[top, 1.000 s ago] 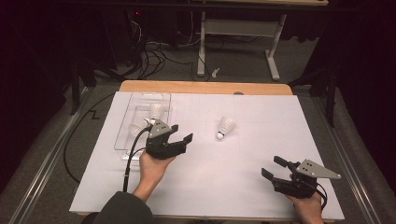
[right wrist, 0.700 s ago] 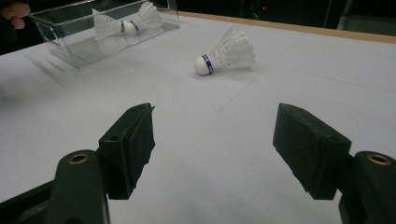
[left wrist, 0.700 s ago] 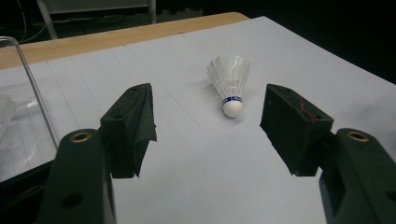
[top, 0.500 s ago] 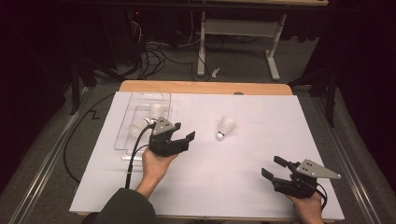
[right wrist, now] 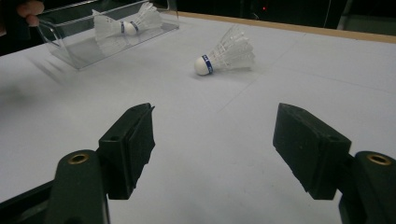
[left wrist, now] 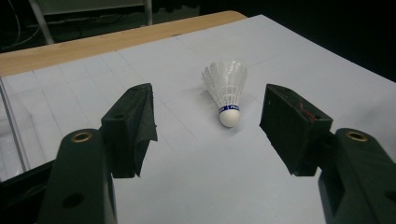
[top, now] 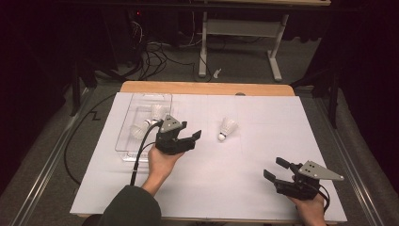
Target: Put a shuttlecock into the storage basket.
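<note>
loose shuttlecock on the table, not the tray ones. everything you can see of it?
The loose shuttlecock is white, with a feathered skirt, a rounded white cork tip and a blue band with lettering behind the tip. It lies on its side on the white sheet, tip toward the person, right of the clear tray. Nothing touches it. The left gripper points at it, jaws open and short of it.

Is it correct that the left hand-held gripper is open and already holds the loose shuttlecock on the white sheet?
Not quite: the left hand-held gripper is open, but the shuttlecock lies ahead of its jaws, untouched, on the white sheet. The left gripper view shows this.
</note>
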Tool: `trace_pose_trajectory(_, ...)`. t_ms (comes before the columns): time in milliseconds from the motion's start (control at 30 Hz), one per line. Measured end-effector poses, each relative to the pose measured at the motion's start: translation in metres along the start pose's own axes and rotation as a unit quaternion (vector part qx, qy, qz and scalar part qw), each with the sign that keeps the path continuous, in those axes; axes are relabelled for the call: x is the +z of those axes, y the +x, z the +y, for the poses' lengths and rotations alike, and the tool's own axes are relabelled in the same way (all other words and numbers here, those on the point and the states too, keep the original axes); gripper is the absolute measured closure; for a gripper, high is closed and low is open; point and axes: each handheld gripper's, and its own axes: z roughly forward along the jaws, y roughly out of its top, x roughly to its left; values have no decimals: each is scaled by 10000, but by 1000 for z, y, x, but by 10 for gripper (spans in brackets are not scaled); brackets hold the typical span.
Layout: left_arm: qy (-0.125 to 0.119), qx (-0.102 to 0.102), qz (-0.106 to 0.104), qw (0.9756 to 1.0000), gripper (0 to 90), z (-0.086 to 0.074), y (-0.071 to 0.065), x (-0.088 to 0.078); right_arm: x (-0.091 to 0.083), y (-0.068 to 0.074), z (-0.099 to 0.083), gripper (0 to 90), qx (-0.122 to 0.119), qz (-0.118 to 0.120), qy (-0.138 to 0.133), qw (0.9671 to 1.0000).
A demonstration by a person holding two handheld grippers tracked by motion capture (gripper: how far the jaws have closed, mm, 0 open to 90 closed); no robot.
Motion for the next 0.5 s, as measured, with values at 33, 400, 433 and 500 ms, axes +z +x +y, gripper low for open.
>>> trace_pose_trajectory(33,-3,2,4,10000,361,1,0,1,0,0,0,293,1,2,-1,10000)
trace_pose_trajectory(400,1,13,-39,10000,363,6,-1,10,0,0,0,293,0,-12,-23,10000)
trace_pose_trajectory(433,-3,10,-43,10000,363,7,-1,11,0,0,0,294,0,-11,-23,10000)
trace_pose_trajectory(500,-2,11,-37,10000,364,7,-1,11,0,0,0,293,-3,-10,-21,10000)
